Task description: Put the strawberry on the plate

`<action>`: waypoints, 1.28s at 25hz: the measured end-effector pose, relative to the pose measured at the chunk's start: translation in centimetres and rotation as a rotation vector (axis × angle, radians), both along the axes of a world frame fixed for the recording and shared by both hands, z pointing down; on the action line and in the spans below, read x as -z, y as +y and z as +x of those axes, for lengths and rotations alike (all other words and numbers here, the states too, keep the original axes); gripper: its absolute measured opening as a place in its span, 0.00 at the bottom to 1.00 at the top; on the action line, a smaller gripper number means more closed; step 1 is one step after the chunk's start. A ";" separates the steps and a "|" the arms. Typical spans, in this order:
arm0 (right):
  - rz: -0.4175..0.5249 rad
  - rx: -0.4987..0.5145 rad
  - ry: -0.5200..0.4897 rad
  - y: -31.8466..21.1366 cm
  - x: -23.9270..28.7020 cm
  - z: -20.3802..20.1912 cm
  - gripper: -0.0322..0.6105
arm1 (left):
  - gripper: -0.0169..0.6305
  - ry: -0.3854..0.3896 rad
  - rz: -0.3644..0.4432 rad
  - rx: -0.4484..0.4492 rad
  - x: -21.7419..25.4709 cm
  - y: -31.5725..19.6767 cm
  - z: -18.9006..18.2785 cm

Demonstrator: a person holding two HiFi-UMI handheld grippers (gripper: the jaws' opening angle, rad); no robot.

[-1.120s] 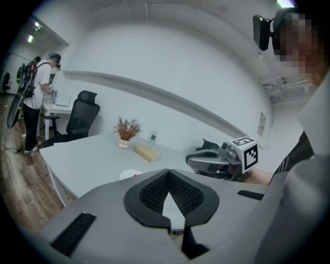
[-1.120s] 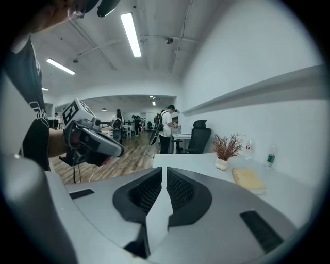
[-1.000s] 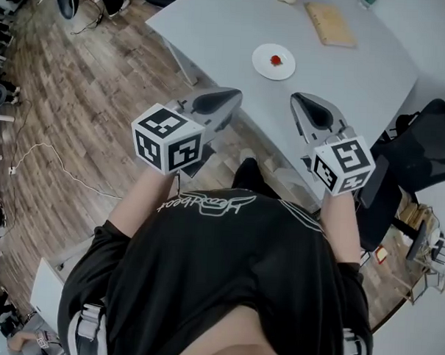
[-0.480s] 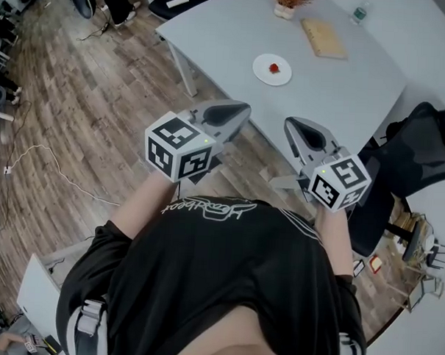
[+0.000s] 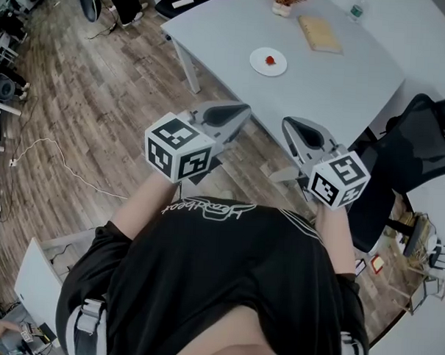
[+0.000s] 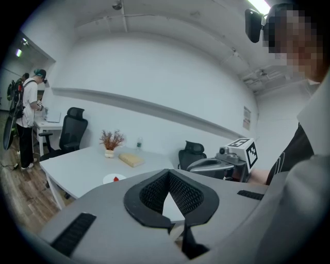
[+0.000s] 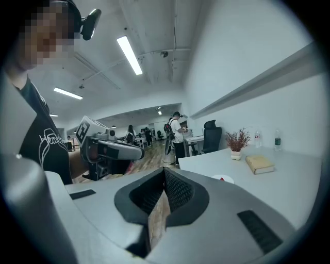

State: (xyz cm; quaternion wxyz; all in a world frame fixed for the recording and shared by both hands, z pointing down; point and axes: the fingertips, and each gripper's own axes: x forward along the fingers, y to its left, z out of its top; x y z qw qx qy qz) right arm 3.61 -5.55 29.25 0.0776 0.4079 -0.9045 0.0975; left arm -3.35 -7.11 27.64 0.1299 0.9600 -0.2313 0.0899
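Observation:
A small red strawberry (image 5: 270, 60) lies on a white plate (image 5: 258, 65) on the grey table (image 5: 337, 82), far ahead of me. The left gripper view also shows the strawberry (image 6: 116, 178) on the plate (image 6: 108, 180). The right gripper view shows the plate (image 7: 226, 179) only as a sliver behind its jaws. I hold both grippers close to my chest, over the wooden floor and well short of the table. My left gripper (image 5: 242, 109) is shut and empty. My right gripper (image 5: 288, 124) is shut and empty too.
On the table's far side lie a tan book (image 5: 319, 33), a potted dry plant (image 5: 287, 1) and a bottle (image 5: 356, 10). A black office chair (image 5: 423, 145) stands to the right of the table. A cable (image 5: 54, 158) runs over the floor at left. People stand at desks in the background.
The table and plate have drawn farther away and look smaller, as I have backed off from them. Both grippers stay side by side at my chest, empty.

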 end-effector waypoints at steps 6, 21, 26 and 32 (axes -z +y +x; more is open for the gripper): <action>0.006 0.017 -0.008 4.7 0.7 1.7 0.06 | 0.04 -0.001 -0.004 0.004 0.3 4.5 2.0; -0.007 -0.004 -0.027 9.5 -0.2 3.6 0.06 | 0.04 -0.013 -0.003 0.018 -0.2 10.0 3.5; 0.002 -0.005 -0.025 9.9 0.2 3.7 0.06 | 0.04 -0.013 0.001 0.014 0.0 10.4 3.8; -0.002 -0.013 -0.024 9.0 -0.3 3.7 0.06 | 0.04 -0.013 -0.007 0.015 -0.5 9.4 3.7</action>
